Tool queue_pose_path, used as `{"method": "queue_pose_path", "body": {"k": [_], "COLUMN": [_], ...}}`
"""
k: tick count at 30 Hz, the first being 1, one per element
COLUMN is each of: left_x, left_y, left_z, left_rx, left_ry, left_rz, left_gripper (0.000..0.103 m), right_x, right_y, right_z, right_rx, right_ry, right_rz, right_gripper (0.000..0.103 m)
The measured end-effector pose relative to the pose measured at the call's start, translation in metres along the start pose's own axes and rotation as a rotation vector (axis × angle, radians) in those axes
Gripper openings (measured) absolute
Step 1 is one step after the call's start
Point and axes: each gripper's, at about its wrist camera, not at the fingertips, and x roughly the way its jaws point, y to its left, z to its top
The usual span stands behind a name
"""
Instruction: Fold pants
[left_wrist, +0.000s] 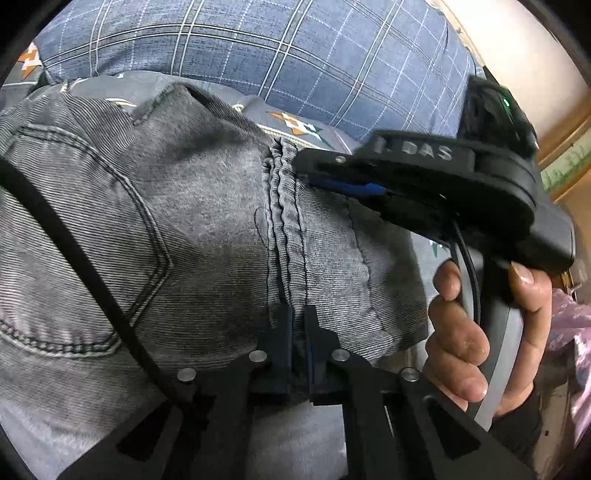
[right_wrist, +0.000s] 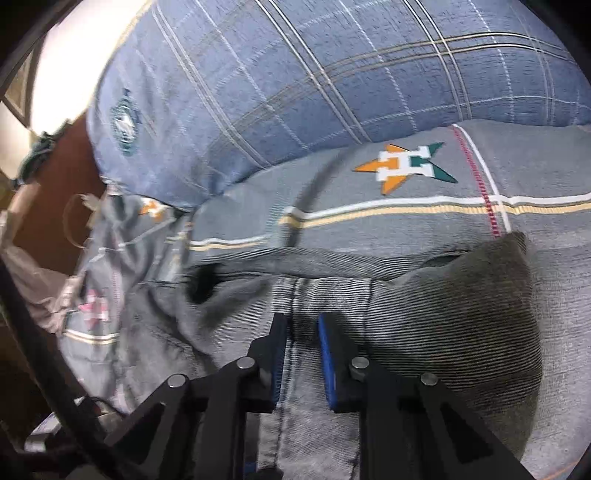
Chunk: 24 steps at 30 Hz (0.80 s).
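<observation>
Grey jeans (left_wrist: 177, 221) lie bunched on a bed, a back pocket at the left and a stitched seam down the middle. My left gripper (left_wrist: 299, 317) is shut on the jeans at that seam. My right gripper (left_wrist: 306, 173) comes in from the right in the left wrist view, its jaws closed on the same seam further up, held by a hand (left_wrist: 476, 332). In the right wrist view my right gripper (right_wrist: 303, 325) has its blue pads (right_wrist: 327, 354) a narrow gap apart with the jeans (right_wrist: 443, 314) seam between them.
A grey bedsheet (right_wrist: 406, 206) with star motifs and stripes lies under the jeans. A blue plaid pillow (left_wrist: 277, 55) sits behind them; it also shows in the right wrist view (right_wrist: 295, 74). The bed's edge and brown furniture (right_wrist: 44, 192) are at the left. A black cable (left_wrist: 74, 258) crosses the jeans.
</observation>
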Motion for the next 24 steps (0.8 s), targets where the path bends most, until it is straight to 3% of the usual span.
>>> {"method": "queue_pose_path", "body": {"k": [4,8,9,11,13,18,20,22,24], "left_x": [0.011,-0.003,-0.012,-0.034,-0.056,-0.114,-0.140,-0.156,-0.164], "left_y": [0.007,0.015,0.017,0.027,0.040,0.100,0.133,0.157,0.179], "left_z": [0.002,0.016,0.018,0.022,0.023,0.008,0.001,-0.001,-0.009], "left_rx": [0.022,-0.042,-0.055,-0.074,-0.095,-0.257,-0.374,-0.471,-0.565], "left_ry": [0.012,0.049,0.024,-0.036,-0.103,-0.279,-0.343,-0.348,-0.342], "left_rz": [-0.005,-0.043,-0.048,-0.052,-0.045,0.029,0.037,0.021,0.054], "left_gripper": [0.010,0.027,0.029,0.052,0.055,0.056,0.056,0.058,0.059], "right_x": [0.014,-0.010,-0.020,-0.041,-0.056,-0.066,-0.064,-0.064,-0.057], "right_y": [-0.013,-0.007,-0.003,0.000,-0.002,0.006,0.026,0.058,0.097], "right_z": [-0.004,-0.006,-0.007,-0.013,-0.024,-0.052,-0.053,-0.054,-0.059], "right_rx": [0.047,0.052,0.043,0.050,0.089,0.203,0.160,0.063,-0.061], "right_ry": [0.040,-0.013,-0.039,-0.099,-0.146,-0.156,-0.124,-0.112,-0.102], "right_rz": [-0.035,0.049,0.063,0.065,0.080,0.088,0.109,0.101,0.081], "right_gripper": [0.019,0.025,0.029,0.058,0.071,0.071,0.070,0.070,0.070]}}
